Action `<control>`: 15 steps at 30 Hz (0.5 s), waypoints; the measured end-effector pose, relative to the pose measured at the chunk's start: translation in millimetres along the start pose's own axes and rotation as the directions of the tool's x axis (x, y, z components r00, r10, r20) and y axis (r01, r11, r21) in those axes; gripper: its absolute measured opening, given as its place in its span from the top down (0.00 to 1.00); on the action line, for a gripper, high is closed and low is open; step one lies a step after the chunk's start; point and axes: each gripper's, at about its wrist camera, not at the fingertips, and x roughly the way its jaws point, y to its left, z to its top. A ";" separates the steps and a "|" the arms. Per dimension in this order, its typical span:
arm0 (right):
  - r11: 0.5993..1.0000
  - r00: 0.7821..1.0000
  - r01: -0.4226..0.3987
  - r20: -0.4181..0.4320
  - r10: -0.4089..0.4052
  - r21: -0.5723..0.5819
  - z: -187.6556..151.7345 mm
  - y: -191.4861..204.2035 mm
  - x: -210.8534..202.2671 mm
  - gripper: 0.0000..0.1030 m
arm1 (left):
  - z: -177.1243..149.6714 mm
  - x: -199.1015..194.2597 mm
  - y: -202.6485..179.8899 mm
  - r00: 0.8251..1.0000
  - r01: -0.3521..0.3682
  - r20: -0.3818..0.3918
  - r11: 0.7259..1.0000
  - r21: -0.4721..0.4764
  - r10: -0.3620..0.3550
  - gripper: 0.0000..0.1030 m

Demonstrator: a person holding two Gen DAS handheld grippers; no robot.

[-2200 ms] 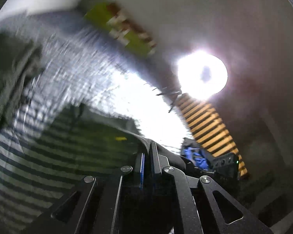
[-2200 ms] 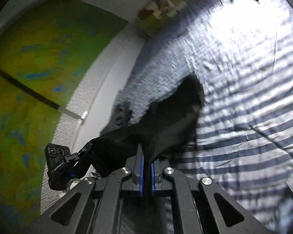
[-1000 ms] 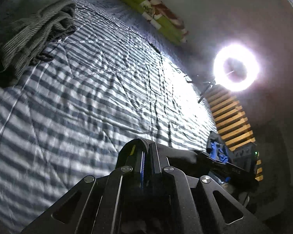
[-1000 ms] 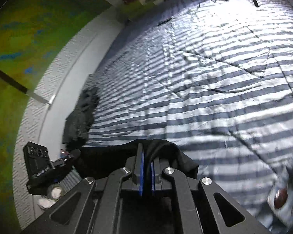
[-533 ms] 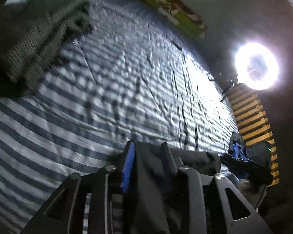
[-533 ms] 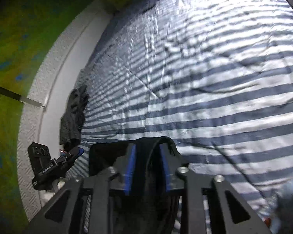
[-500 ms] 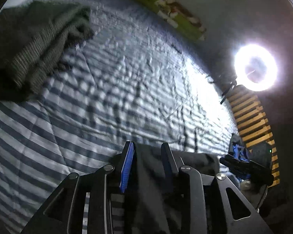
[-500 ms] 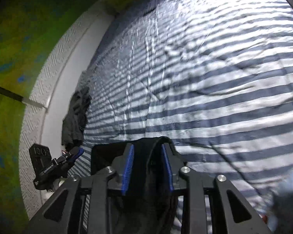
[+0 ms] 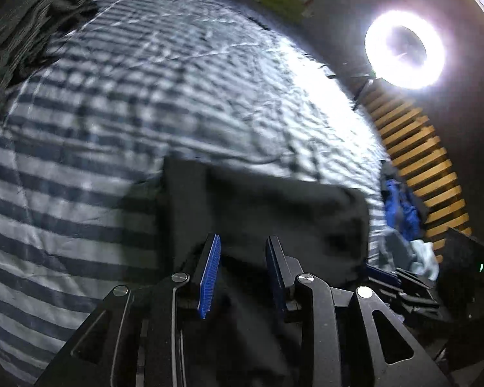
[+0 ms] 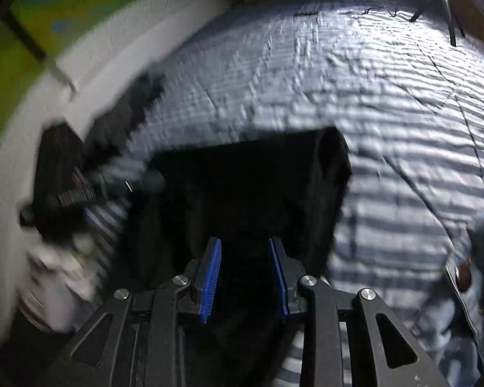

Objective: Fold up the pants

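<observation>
Both wrist views are smeared by motion blur, the right one more so, and the near end of the dark, near-black folded pants (image 9: 261, 213) is hidden beneath the black gripper frames at the bottom of each view. The pants lie flat as a rough rectangle on the blue-and-white striped quilted bedspread (image 9: 90, 148), just ahead of both tools. The left gripper (image 9: 242, 258) is low over the cloth, pointing forward across the bed, its blue-padded fingers (image 9: 209, 267) spread apart with only dark fabric showing in the gap and nothing pinched between them. The right gripper (image 10: 245, 259) is posed the same way, jaws wide, and the pants (image 10: 248, 187) look almost featureless black from there, so no seams or waistband can be made out. Only the left view shows the glowing white ring light (image 9: 405, 50), the slatted yellow wooden panel (image 9: 419, 161) beside it, a heap of blue and pale cloth (image 9: 403, 213) at the bed's right edge, and a crumpled grey-green ribbed garment (image 9: 22, 32) at the far left. Only the right view shows the green-and-yellow painted wall (image 10: 25, 61) with its white textured lower band (image 10: 113, 51); a blurred black shape (image 10: 64, 177) at its left edge is too smeared to identify.
</observation>
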 end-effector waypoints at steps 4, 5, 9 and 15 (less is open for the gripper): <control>0.992 0.992 0.127 -0.002 -0.127 -0.029 -12.0 -11.0 -1.4 0.74 | -0.5 -24.4 15.6 0.998 -0.029 0.056 0.999 -0.046 0.031 0.71; 0.996 0.996 0.094 0.014 -0.094 0.010 -11.0 -14.5 -8.0 0.74 | -1.5 -32.5 14.8 0.997 -0.023 0.068 0.999 -0.041 0.025 0.71; 0.999 0.996 0.027 0.089 -0.026 -0.016 -14.5 7.3 -31.0 0.74 | -14.2 -45.1 -0.4 0.996 0.073 0.044 0.997 0.007 -0.073 0.70; 0.986 1.000 -0.012 -0.025 0.008 -0.164 -53.0 47.4 -7.1 0.74 | -64.4 -11.6 -22.9 0.981 0.139 -0.146 0.987 0.074 -0.127 0.70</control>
